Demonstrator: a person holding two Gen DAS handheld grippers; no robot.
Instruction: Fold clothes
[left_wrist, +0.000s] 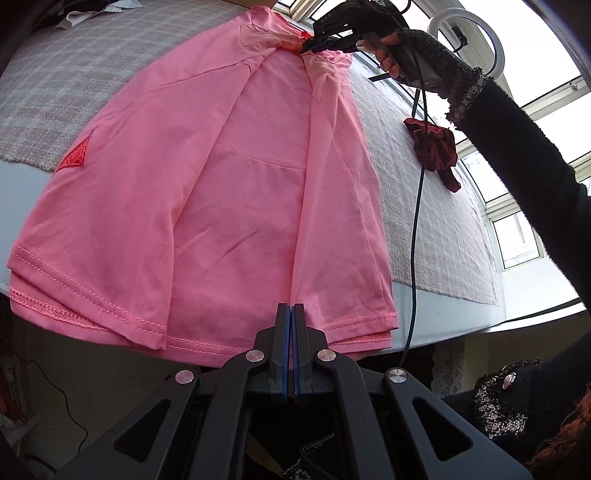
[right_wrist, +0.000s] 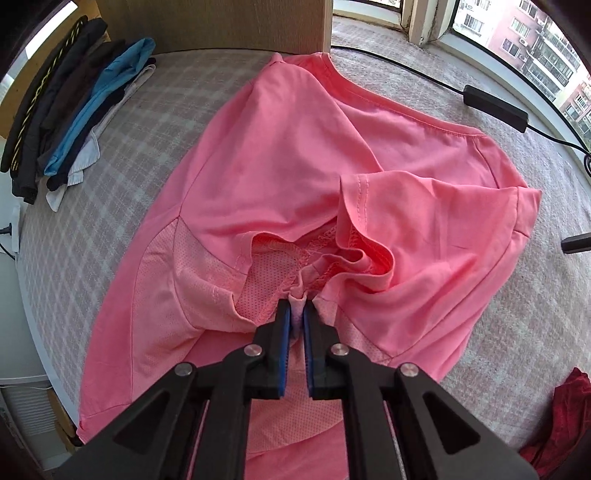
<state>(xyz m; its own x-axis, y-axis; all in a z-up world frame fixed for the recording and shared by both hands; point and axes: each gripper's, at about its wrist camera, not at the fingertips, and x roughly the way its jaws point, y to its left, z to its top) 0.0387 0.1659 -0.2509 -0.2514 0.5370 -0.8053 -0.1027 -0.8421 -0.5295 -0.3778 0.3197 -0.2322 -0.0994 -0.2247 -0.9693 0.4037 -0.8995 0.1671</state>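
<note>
Pink T-shirt (left_wrist: 236, 192) lies on the checked blanket (left_wrist: 55, 110) covering the table, its hem hanging just over the near edge and both side panels folded in toward the middle. Left gripper (left_wrist: 291, 308) at the hem, jaws fully closed on a fold of pink cloth. Right gripper (right_wrist: 295, 306) at the far end by the collar, jaws slightly apart with bunched pink fabric between the pads; cloth puckers around the tips. Right hand (left_wrist: 388, 48) in a dark knit sleeve (left_wrist: 517, 147). Dark red garment (left_wrist: 432, 147) lies crumpled on the blanket toward the window-side edge. Stack of folded clothes (right_wrist: 74, 110) by the opposite edge. Black cable (left_wrist: 415, 221) hangs from the right gripper.
</note>
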